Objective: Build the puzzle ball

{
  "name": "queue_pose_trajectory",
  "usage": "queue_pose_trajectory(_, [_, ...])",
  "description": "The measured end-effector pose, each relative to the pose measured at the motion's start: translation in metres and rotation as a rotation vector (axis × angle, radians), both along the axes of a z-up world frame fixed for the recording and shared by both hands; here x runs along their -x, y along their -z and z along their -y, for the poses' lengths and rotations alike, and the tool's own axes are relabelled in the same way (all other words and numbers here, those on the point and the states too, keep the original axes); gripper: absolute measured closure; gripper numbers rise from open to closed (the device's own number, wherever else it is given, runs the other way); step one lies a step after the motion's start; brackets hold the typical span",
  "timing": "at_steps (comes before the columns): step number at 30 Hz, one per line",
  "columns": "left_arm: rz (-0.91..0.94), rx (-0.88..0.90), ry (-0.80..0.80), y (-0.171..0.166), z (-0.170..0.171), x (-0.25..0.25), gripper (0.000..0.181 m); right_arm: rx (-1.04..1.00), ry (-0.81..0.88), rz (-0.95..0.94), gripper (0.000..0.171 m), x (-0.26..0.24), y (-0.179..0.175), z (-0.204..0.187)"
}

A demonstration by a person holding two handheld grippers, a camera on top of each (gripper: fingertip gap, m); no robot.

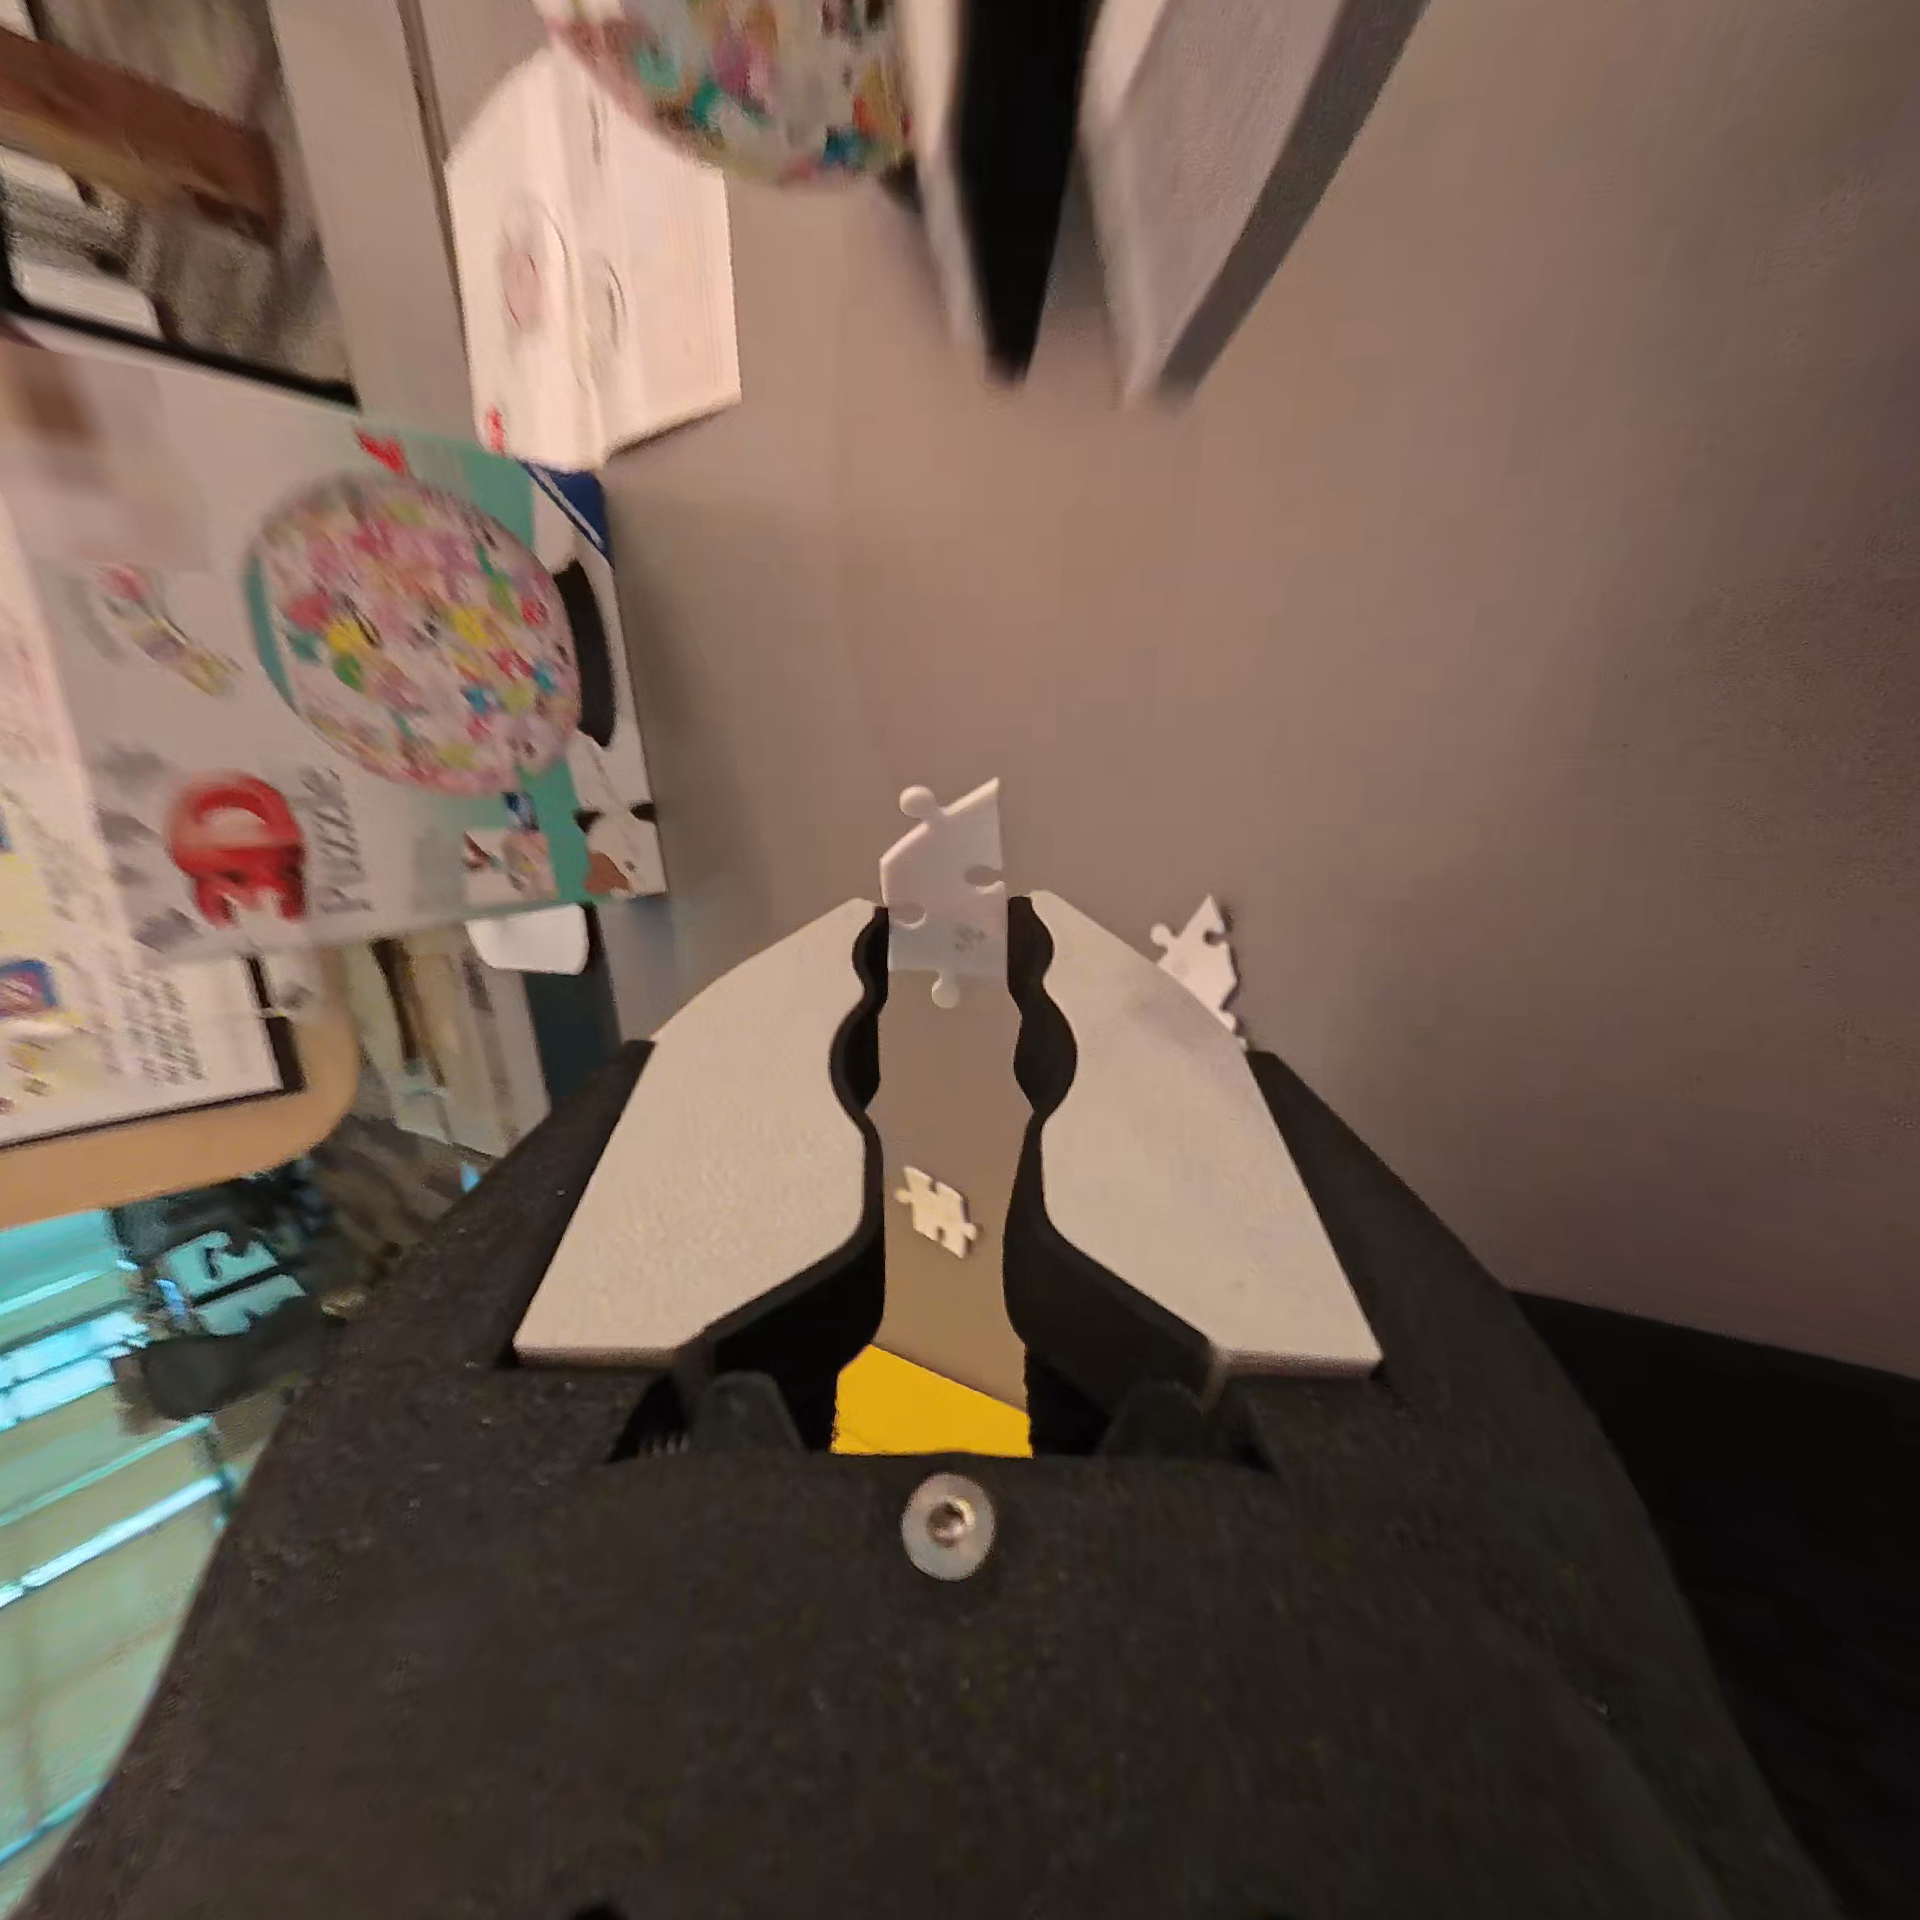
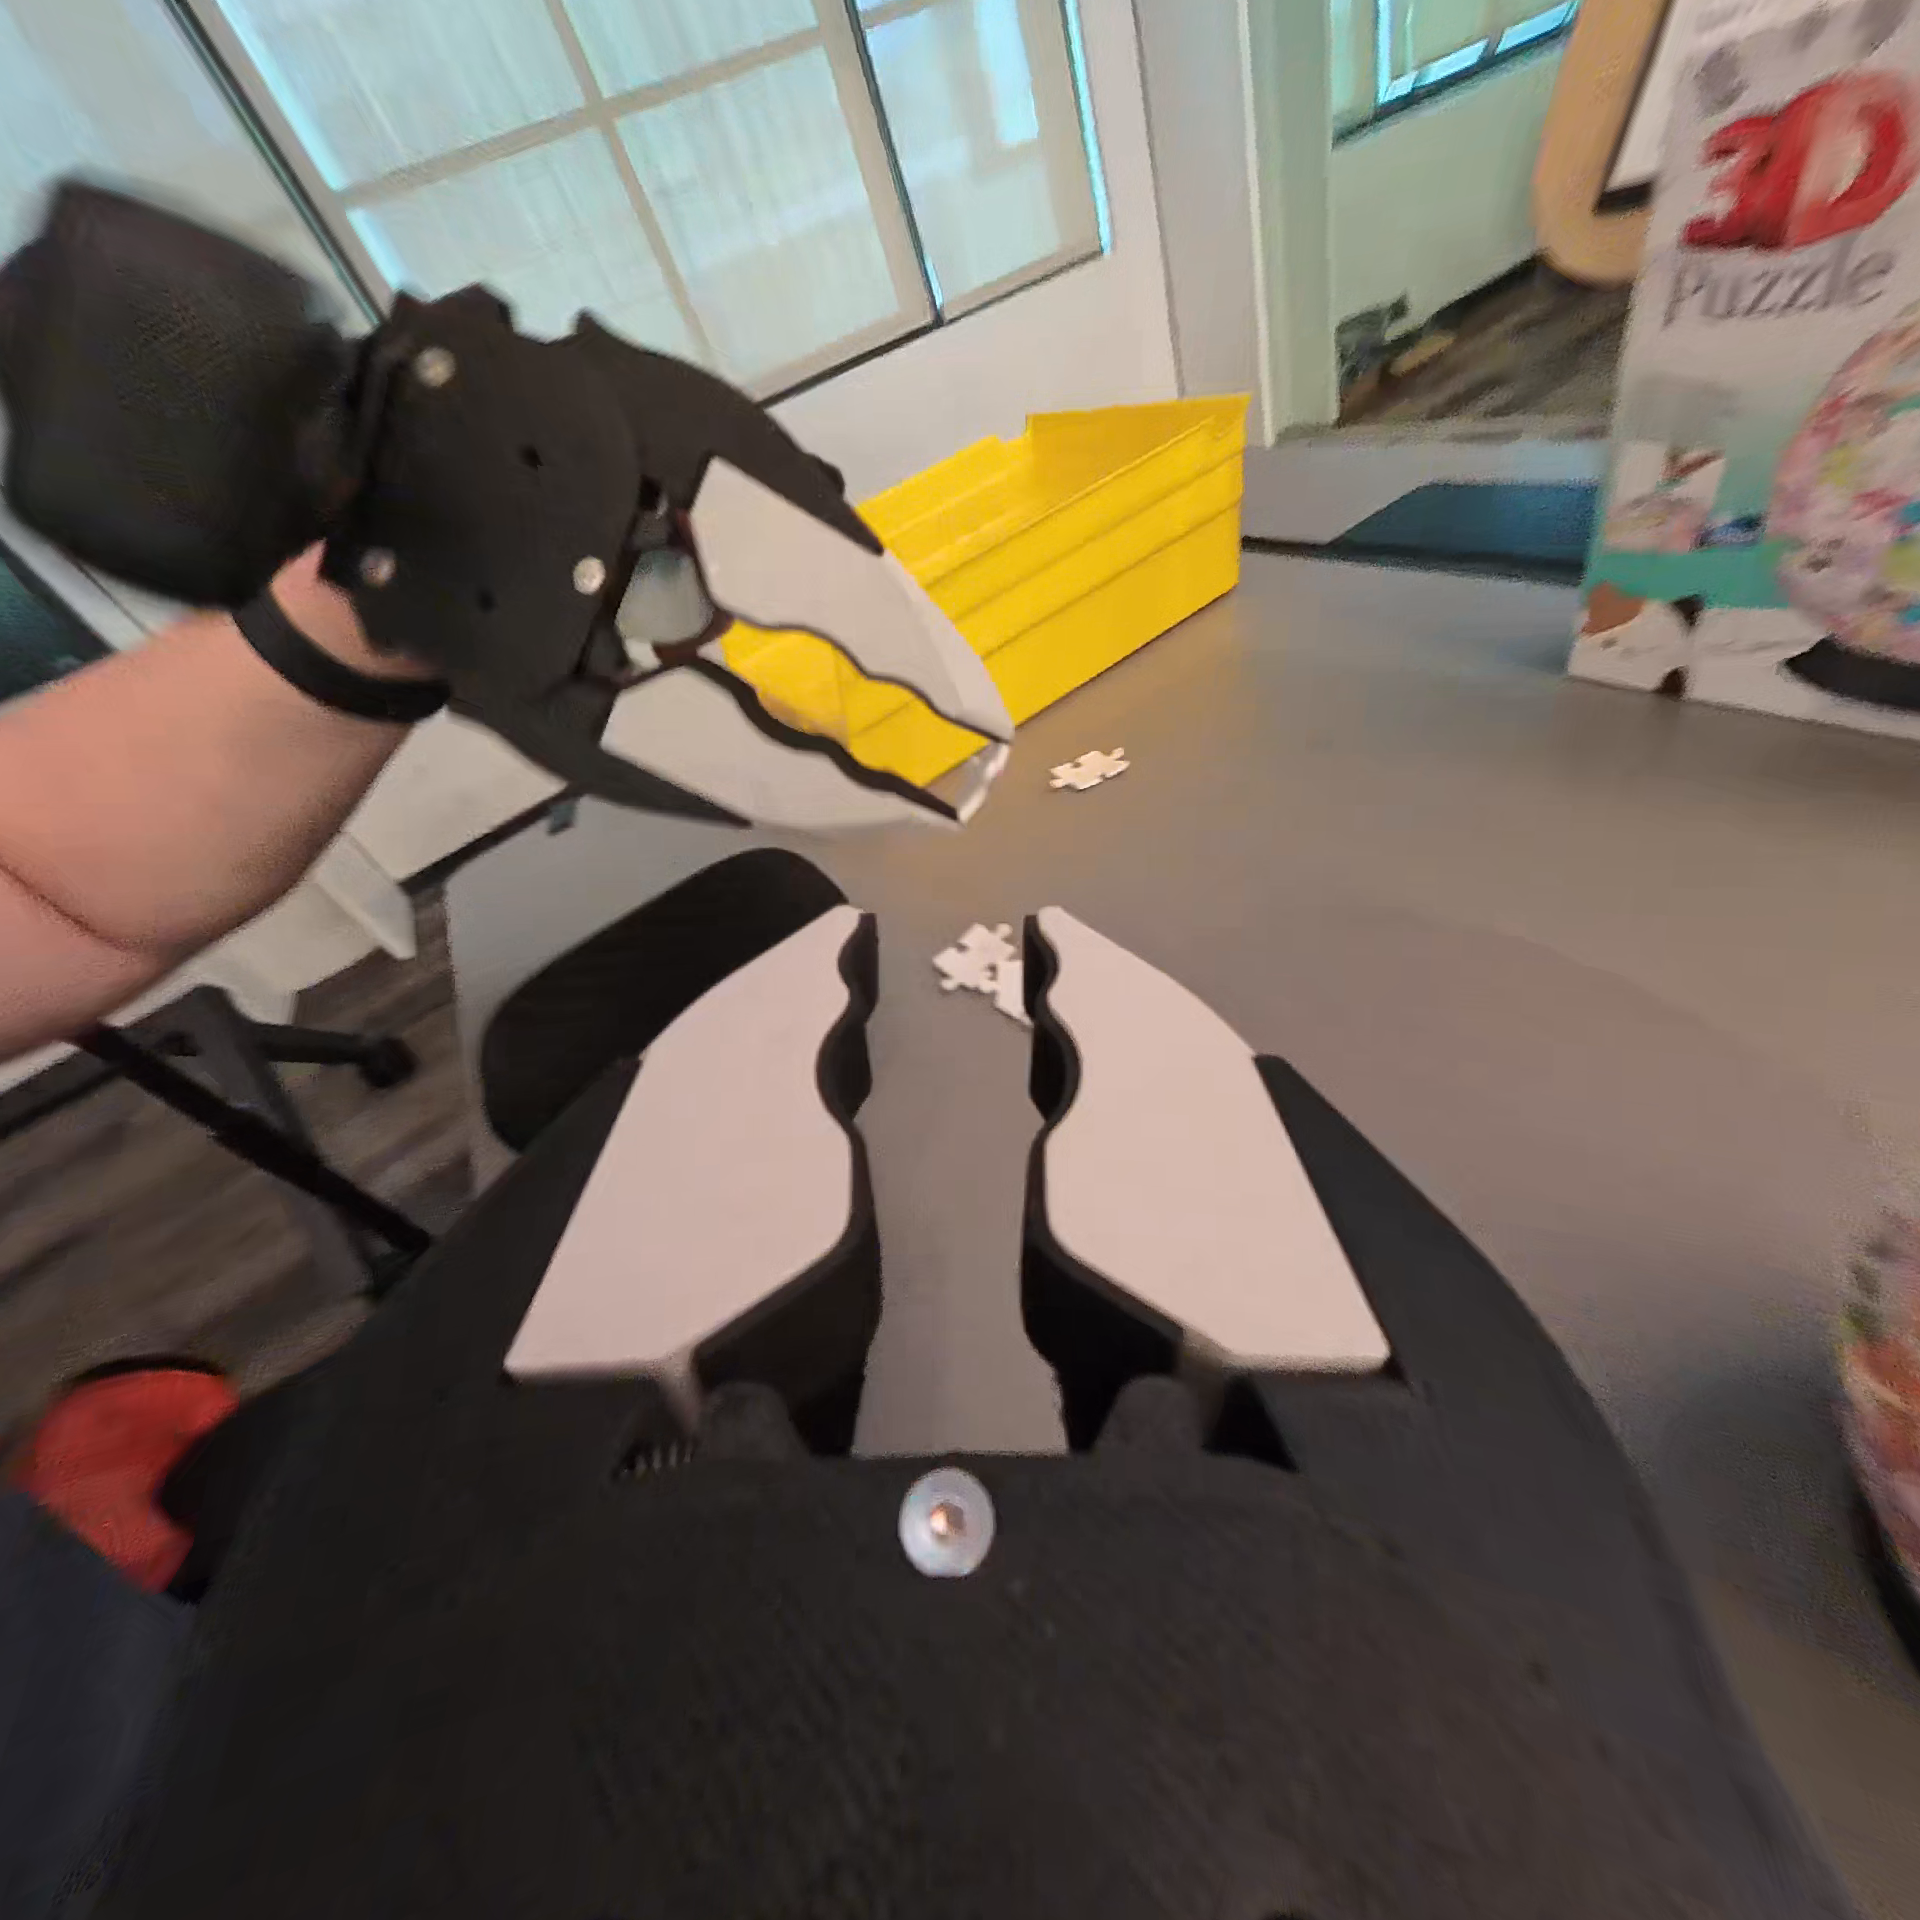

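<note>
My left gripper (image 1: 948, 920) is shut on a white puzzle piece (image 1: 940, 862) that sticks out past its fingertips. It is held in the air over the grey table (image 1: 1351, 727). In the right wrist view the left gripper (image 2: 971, 784) hangs at upper left, with the piece (image 2: 985, 774) at its tips. My right gripper (image 2: 948, 930) is open and empty, low over the table. Loose white pieces lie on the table (image 2: 982, 966) (image 2: 1089, 769) (image 1: 935, 1210) (image 1: 1200, 961). The colourful puzzle ball (image 1: 758, 83) is blurred at the top, and shows at the right edge (image 2: 1886, 1403).
A yellow bin (image 2: 1091, 540) stands at the back of the table. The puzzle box (image 2: 1766, 416) stands at the right, and shows in the left wrist view (image 1: 343, 675). A black office chair (image 2: 644, 987) is beside the table's left edge. A white box (image 1: 592, 260) stands near the ball. Some 8 cm of space lies between my two pairs of fingers.
</note>
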State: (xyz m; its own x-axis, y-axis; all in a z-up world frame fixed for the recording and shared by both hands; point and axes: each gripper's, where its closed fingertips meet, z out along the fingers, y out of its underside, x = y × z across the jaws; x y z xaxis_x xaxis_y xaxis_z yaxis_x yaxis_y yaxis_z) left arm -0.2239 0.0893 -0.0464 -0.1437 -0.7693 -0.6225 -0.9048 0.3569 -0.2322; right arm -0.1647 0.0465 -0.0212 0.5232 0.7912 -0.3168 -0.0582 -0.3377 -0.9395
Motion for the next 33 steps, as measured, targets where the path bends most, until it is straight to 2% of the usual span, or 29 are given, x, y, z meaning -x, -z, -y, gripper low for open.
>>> queue_pose_trajectory(4, [-0.013,-0.06,0.073,-0.009,0.015,-0.017,0.159,0.146,-0.042,-0.016,0.146,0.017,-0.009,-0.014])
queue_pose_trajectory(10, [-0.045,-0.101,0.112,-0.011,0.023,-0.024,0.159,0.295,-0.116,-0.012,0.148,0.024,-0.012,-0.015])
queue_pose_trajectory(14, [-0.055,-0.116,0.119,-0.012,0.026,-0.026,0.16,0.364,-0.134,0.037,0.148,0.028,-0.003,-0.014])
queue_pose_trajectory(15, [-0.058,-0.108,0.121,-0.011,0.029,-0.027,0.16,0.37,-0.143,0.034,0.151,0.029,-0.002,-0.013])
queue_pose_trajectory(16, [-0.062,-0.105,0.123,-0.011,0.03,-0.027,0.16,0.371,-0.155,0.032,0.164,0.029,-0.002,-0.011])
queue_pose_trajectory(17, [-0.062,-0.112,0.124,-0.012,0.031,-0.028,0.16,0.37,-0.144,0.048,0.168,0.027,0.0,-0.013])
queue_pose_trajectory(33, [0.001,-0.132,0.075,-0.019,0.038,-0.041,0.159,0.398,-0.121,0.063,0.169,0.008,0.001,-0.003])
